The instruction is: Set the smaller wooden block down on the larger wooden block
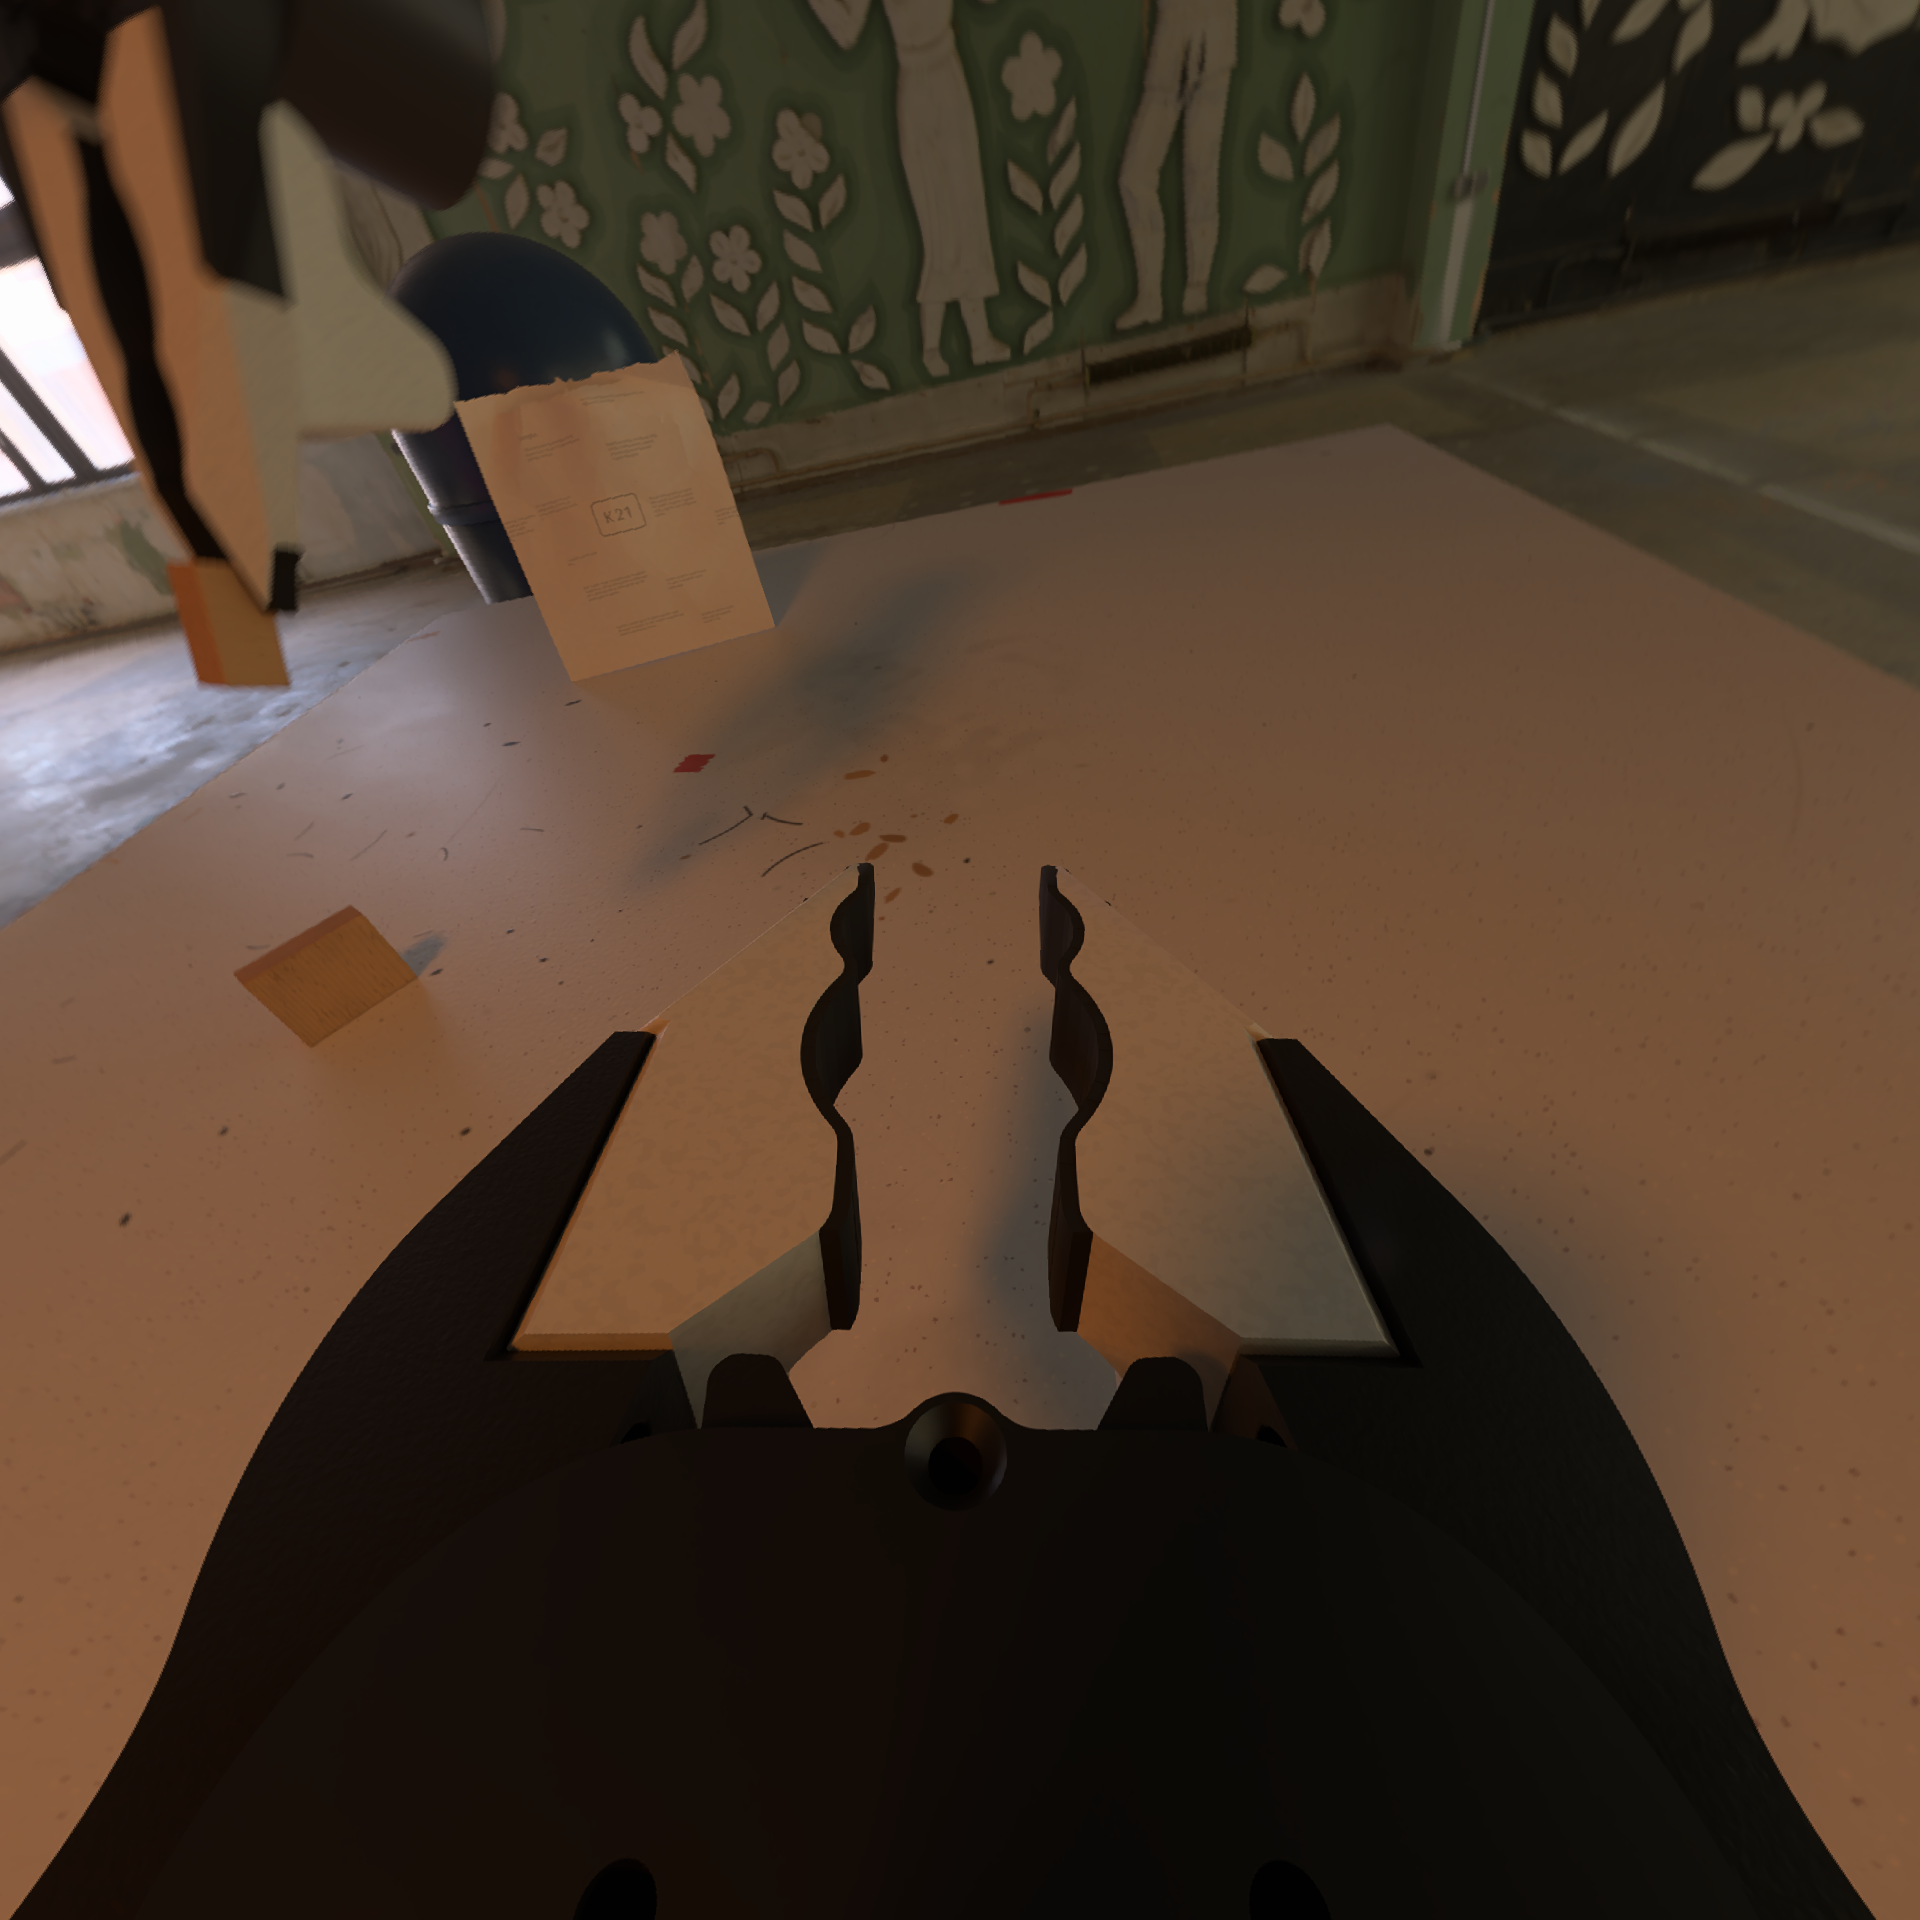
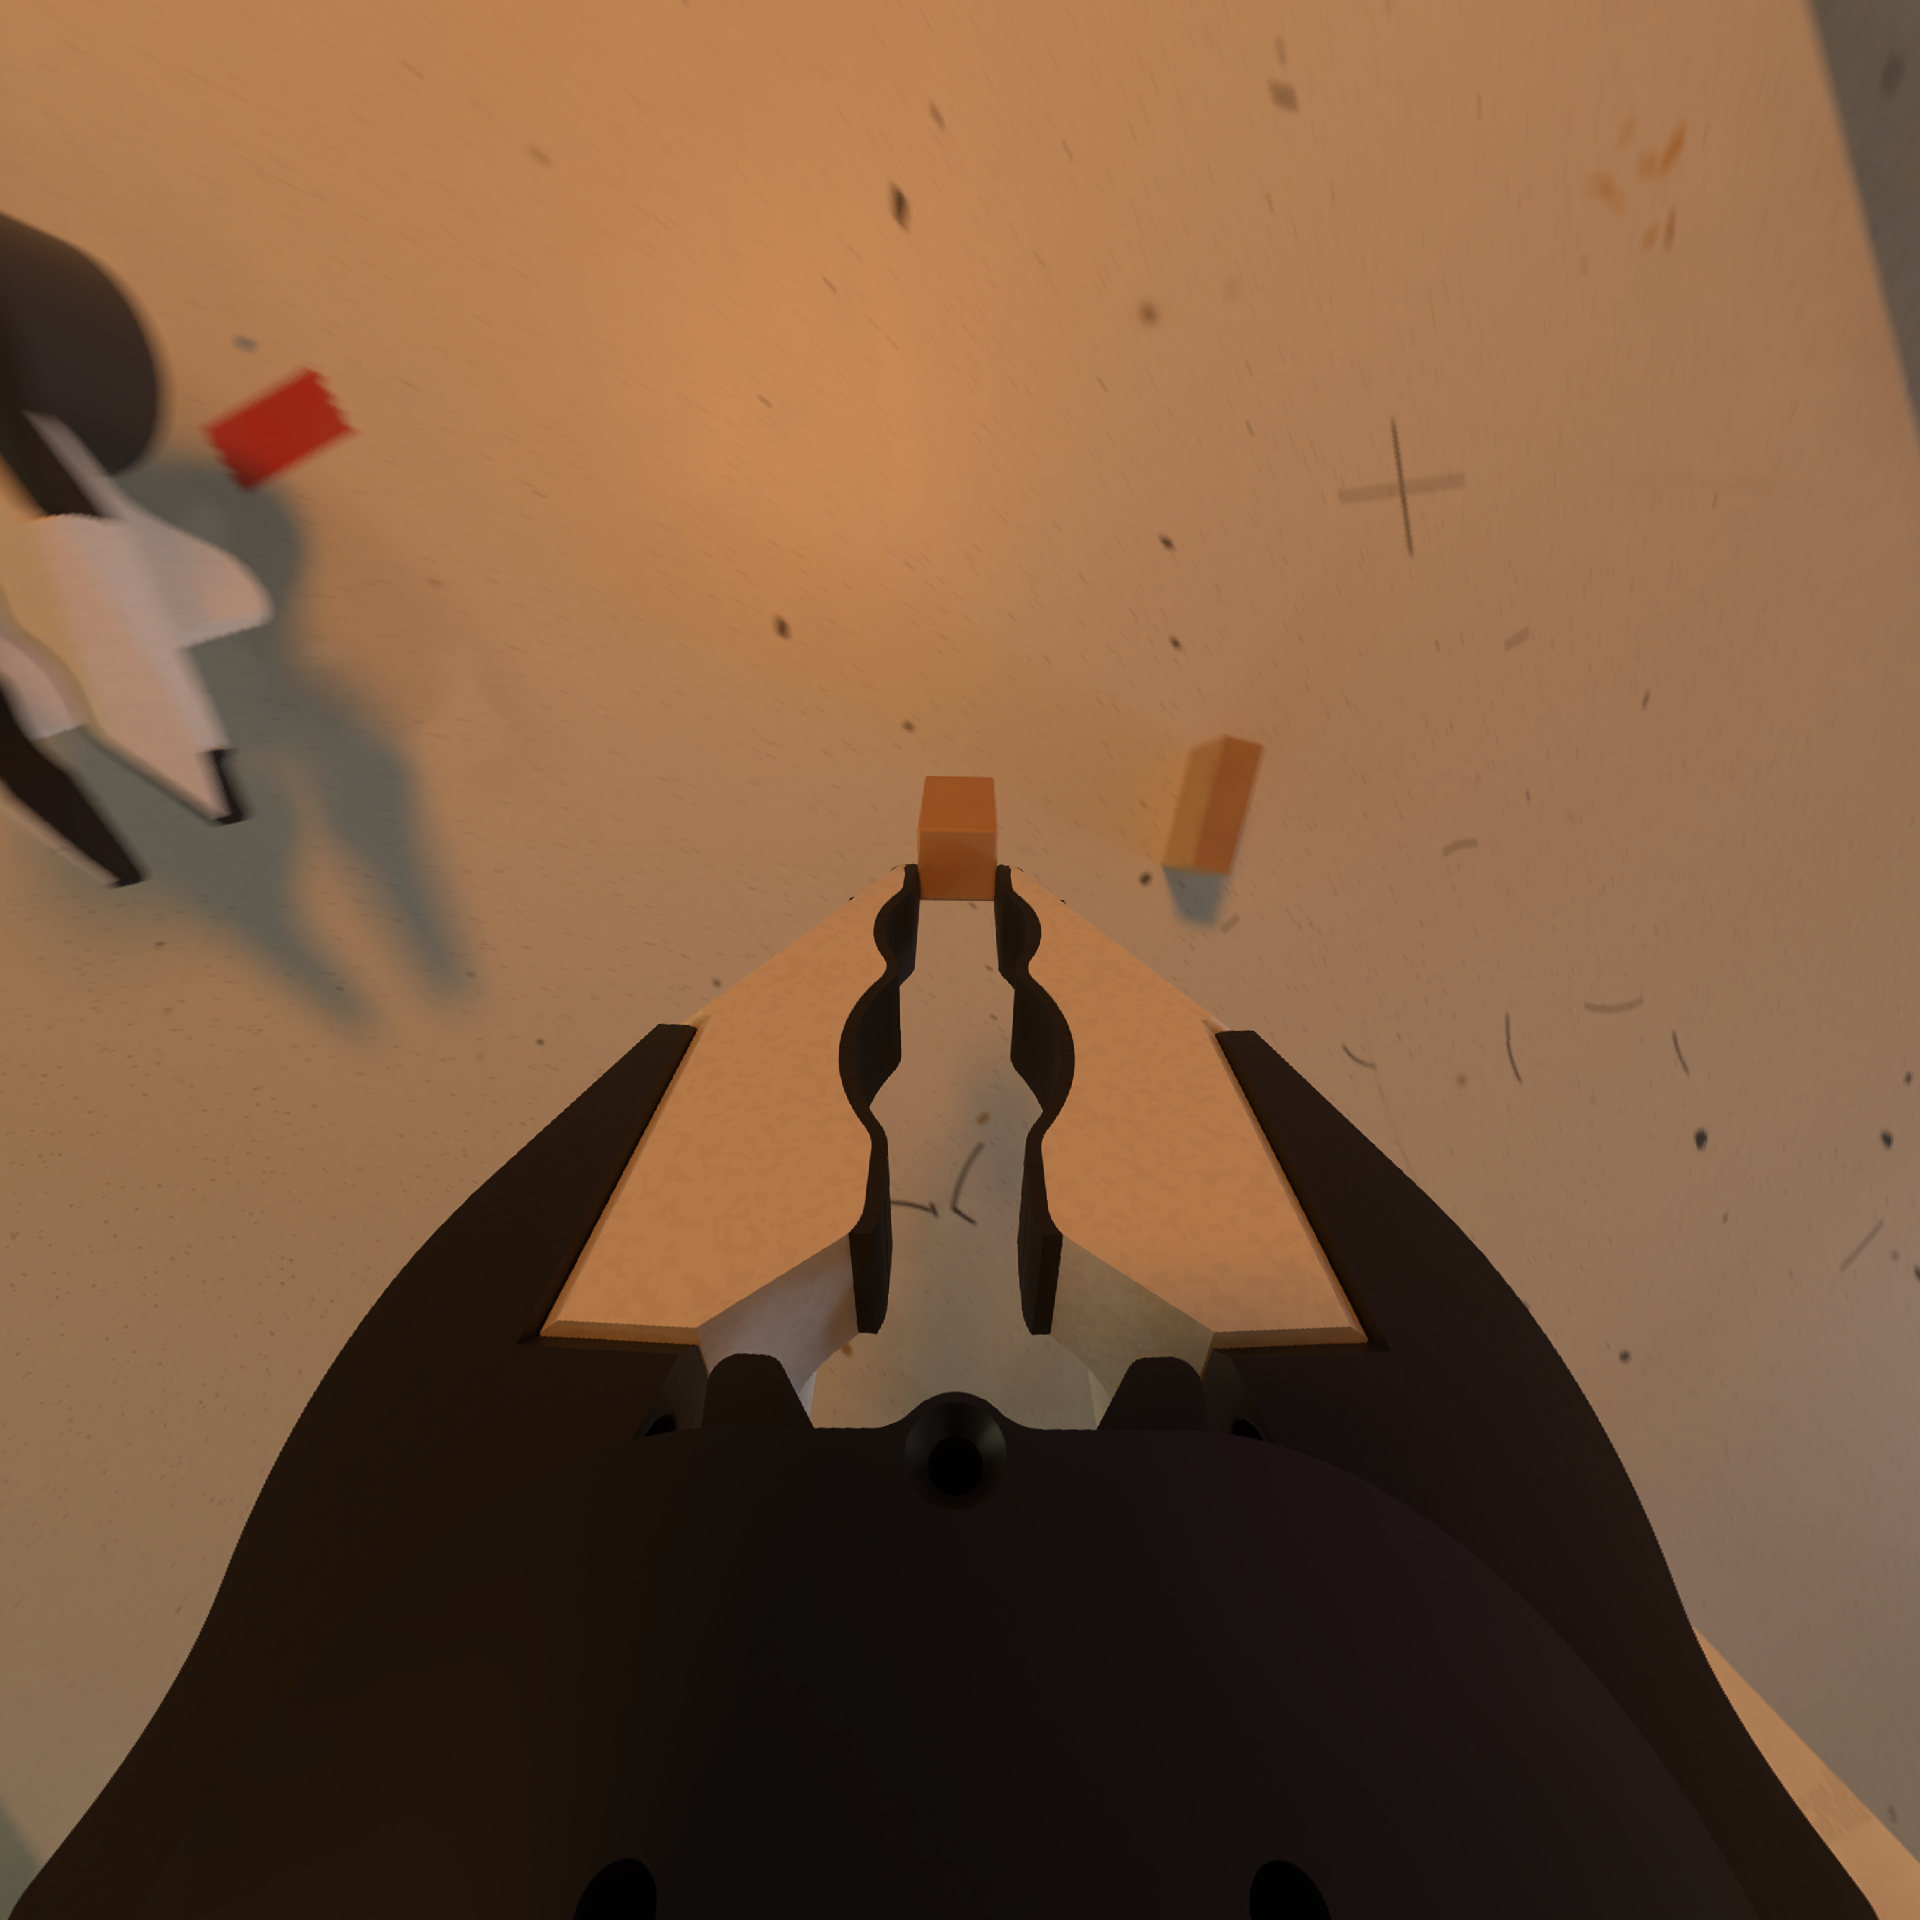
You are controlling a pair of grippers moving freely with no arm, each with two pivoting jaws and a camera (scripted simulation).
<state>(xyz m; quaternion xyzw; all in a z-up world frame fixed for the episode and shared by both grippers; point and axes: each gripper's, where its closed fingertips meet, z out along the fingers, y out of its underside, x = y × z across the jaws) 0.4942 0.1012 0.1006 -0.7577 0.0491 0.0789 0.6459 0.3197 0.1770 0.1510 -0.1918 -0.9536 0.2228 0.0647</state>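
My right gripper (image 2: 958, 878) is shut on the smaller wooden block (image 2: 958, 831), a small cube pinched at the fingertips, held high above the table. The larger wooden block (image 2: 1210, 805) lies on the table below, a little right of the held cube. In the left wrist view the right gripper (image 1: 234, 587) hangs at the upper left with the small block (image 1: 234, 639) in its tips, and the larger block (image 1: 327, 971) lies on the table beneath it. My left gripper (image 1: 956, 878) is open and empty, low over the table, right of the larger block. It also shows at the left of the right wrist view (image 2: 177, 847).
A tan printed paper sheet (image 1: 623, 520) stands at the table's far edge in front of a dark blue barrel (image 1: 509, 312). A red tape mark (image 1: 694, 764) lies on the pale speckled table (image 1: 1351, 727). The table's left edge drops to the floor (image 1: 156, 727).
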